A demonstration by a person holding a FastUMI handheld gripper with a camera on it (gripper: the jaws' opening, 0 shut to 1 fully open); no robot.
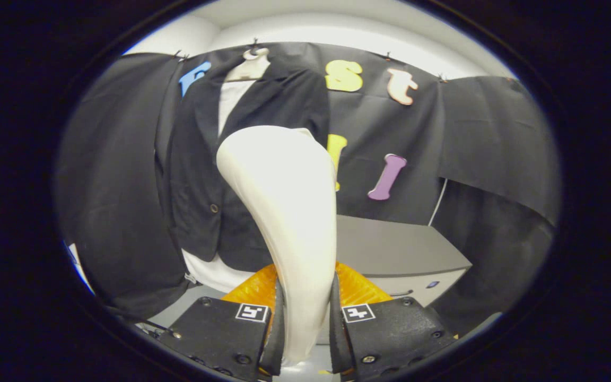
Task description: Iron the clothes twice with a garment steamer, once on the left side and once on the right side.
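Note:
A white garment steamer [284, 212] stands upright between my fingers, its handle clamped by both, and my gripper [305, 313] is shut on it. The steamer's broad head rises ahead of the fingers and faces away from me toward the clothes. A black jacket [204, 175] over a white shirt [229, 101] hangs on a pale hanger [251, 66] against the booth wall, beyond the steamer. The steamer covers the jacket's middle and right front. The jacket's left front with one button [214, 208] shows beside the steamer, and the white shirt hem [204, 270] hangs below it.
A grey box-like unit [395, 254] stands to the right behind the steamer, with a thin white cable [439, 201] running up the wall above it. Black cloth hangs on both sides.

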